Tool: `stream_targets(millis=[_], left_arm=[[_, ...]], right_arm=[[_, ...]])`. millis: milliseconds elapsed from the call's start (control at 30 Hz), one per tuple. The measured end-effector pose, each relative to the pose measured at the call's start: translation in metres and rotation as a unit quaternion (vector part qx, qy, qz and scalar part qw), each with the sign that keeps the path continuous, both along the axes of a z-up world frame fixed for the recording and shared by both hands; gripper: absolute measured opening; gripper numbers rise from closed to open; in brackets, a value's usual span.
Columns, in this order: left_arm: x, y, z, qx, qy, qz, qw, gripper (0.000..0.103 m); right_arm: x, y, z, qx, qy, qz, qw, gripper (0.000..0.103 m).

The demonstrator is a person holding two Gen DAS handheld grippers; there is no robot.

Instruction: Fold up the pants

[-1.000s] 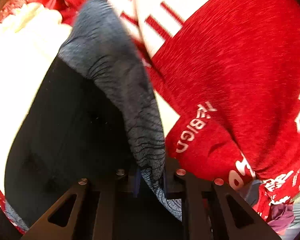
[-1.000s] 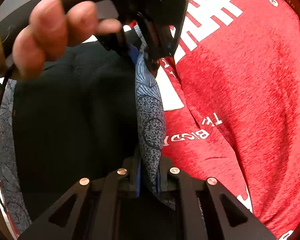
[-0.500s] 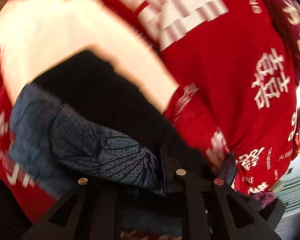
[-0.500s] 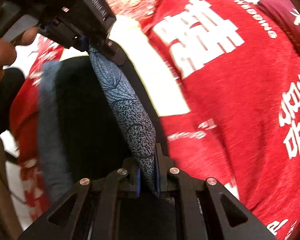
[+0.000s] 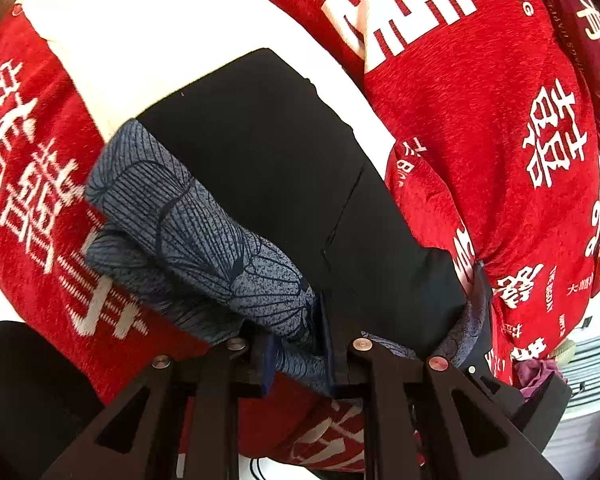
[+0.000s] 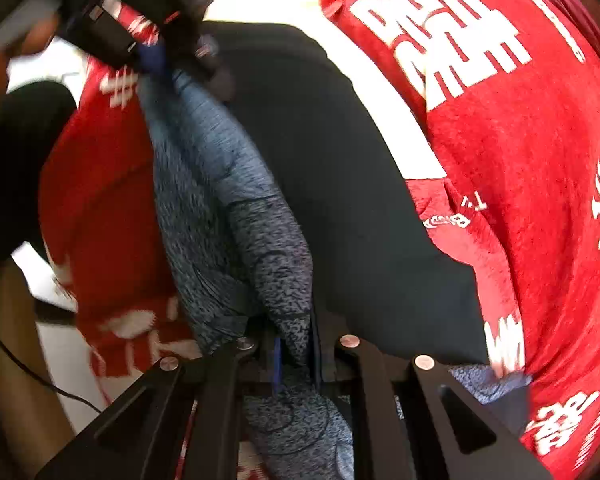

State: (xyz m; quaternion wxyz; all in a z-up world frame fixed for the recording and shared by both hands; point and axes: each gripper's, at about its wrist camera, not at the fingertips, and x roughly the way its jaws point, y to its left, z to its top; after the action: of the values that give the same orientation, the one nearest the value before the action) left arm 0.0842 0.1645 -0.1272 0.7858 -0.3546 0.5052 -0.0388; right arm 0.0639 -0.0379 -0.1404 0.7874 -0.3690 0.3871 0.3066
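The pants are black with a blue-grey leaf-print band. They lie on a red cloth with white characters. My left gripper is shut on the print band near the pants' near edge. In the right wrist view the pants spread from centre to upper left. My right gripper is shut on the same print band. The left gripper shows at the upper left of that view, holding the band's far end. The band hangs bunched between the two grippers.
The red cloth covers the surface, with a white panel under the pants' far end. A stack of pale plates or trays sits at the right edge. A cable trails at the lower left of the right wrist view.
Both grippers have carried the print band leftward and down over the black fabric. The black pants now lie flatter on the cloth and more of them shows.
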Motion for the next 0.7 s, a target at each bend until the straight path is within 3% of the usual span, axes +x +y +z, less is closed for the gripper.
stream_targets(millis=[167,267,300,333,400,433,467,567,700], left_arm=[[-0.003,-0.002,-0.008,0.006,0.023,-0.002,0.9997,0.019],[-0.011,0.009,-0.015,-0.029,0.036,0.017,0.9988,0.019],[-0.015,0.013,-0.01,-0.025,0.035,0.02,0.9989,0.019],[-0.018,0.015,-0.006,-0.019,0.032,0.021,0.9991,0.018],[-0.023,0.021,0.006,-0.003,0.027,0.023,0.9994,0.019],[-0.026,0.026,0.012,0.008,0.024,0.03,0.9992,0.019],[-0.03,0.031,0.019,0.018,0.018,0.04,0.9989,0.019],[-0.036,0.042,0.04,0.035,-0.004,0.057,0.9977,0.018],[-0.014,0.025,0.062,0.027,-0.039,0.033,0.9983,0.019]], right_arm=[[-0.006,-0.003,-0.004,0.003,0.009,-0.006,1.0,0.013],[-0.012,0.002,-0.011,-0.02,-0.005,0.003,1.0,0.017],[-0.015,0.004,-0.012,-0.035,-0.016,0.004,0.999,0.017],[-0.018,0.006,-0.012,-0.045,-0.023,0.008,0.999,0.022],[-0.028,0.008,-0.009,-0.06,-0.027,0.017,0.998,0.052],[-0.034,0.007,-0.005,-0.058,-0.025,0.025,0.998,0.082],[-0.04,0.006,0.001,-0.049,-0.028,0.033,0.998,0.09],[-0.055,-0.003,0.022,-0.004,-0.021,0.038,0.999,0.09],[-0.032,-0.02,0.052,0.102,0.027,-0.025,0.994,0.09]])
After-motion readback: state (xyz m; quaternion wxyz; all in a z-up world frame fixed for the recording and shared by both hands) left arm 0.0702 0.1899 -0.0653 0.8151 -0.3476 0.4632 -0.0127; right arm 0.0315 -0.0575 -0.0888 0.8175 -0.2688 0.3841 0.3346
